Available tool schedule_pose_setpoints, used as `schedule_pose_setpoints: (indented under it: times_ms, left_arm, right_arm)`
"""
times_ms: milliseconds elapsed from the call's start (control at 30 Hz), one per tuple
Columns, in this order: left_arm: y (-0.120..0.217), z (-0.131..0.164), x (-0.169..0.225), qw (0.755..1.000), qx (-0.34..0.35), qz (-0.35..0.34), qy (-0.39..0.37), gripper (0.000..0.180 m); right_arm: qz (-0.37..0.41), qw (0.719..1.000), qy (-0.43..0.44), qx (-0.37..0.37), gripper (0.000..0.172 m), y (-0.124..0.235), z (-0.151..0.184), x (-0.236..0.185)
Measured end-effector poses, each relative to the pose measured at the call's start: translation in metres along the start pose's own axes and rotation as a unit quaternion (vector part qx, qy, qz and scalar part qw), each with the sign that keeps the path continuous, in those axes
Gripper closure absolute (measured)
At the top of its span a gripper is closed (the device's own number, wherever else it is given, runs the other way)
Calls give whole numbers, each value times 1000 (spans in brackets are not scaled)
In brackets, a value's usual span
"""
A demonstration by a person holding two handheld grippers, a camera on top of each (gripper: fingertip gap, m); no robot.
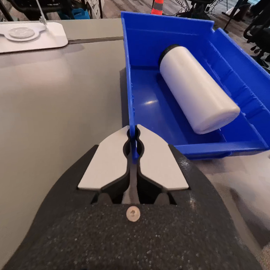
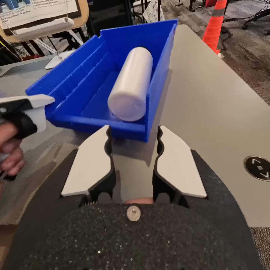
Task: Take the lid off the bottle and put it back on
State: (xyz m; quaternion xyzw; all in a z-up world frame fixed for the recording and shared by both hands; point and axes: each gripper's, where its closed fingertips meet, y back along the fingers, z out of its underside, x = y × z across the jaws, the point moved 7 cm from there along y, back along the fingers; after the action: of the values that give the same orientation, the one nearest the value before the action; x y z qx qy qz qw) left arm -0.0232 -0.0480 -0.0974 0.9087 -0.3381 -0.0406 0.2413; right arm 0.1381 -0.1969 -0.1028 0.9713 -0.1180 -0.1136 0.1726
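A white bottle (image 1: 195, 90) with a black lid (image 1: 168, 49) lies on its side in a blue bin (image 1: 146, 43) on the grey table. The lid end points away from me. My left gripper (image 1: 133, 127) is shut on the bin's left side wall near its front corner, with both pads pressed on the thin blue plastic. It also shows at the left of the right wrist view (image 2: 42, 100), clamped on that wall. My right gripper (image 2: 133, 128) is open and empty, just in front of the bin's near right corner (image 2: 146, 131). The bottle's base (image 2: 125, 105) faces it.
A white stand base (image 1: 29, 35) sits at the table's far left. An orange cone (image 2: 214, 26) stands on the floor beyond the table. A round black control panel (image 2: 258, 168) is set in the tabletop at right. A hand (image 2: 10, 153) holds the left gripper.
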Motion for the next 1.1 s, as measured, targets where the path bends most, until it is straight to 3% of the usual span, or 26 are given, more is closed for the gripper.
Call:
schedule_pose_setpoints:
  times_ms: [100,167,200,400,600,767,933,1100]
  left_arm:
    - [16,8,-4,1000,-1,7,-3,178]
    - [22,11,-7,1000,-3,16,4,178]
    - [25,12,-7,1000,-4,17,1,178]
    - [49,16,-21,1000,9,6,-12,176]
    - [110,-9,-100,994,77,-77,0,177]
    - [145,-8,-184,980,102,-168,28,177]
    - [153,5,-246,967,115,-225,33,178]
    - [141,33,-275,965,100,-229,84,178]
  right_arm:
    - [30,999,27,-9,116,-7,3,-11]
    - [79,996,22,-30,149,-13,9,-7]
    - [71,997,8,-32,154,-15,9,-8]
    - [79,996,-22,-36,168,-20,2,-18]
    - [18,998,34,49,171,-30,-34,-114]
    - [-43,996,54,61,171,-69,-34,-210]
    - [-84,995,48,36,171,-102,-20,-276]
    - [-84,994,57,41,170,-124,1,-300]
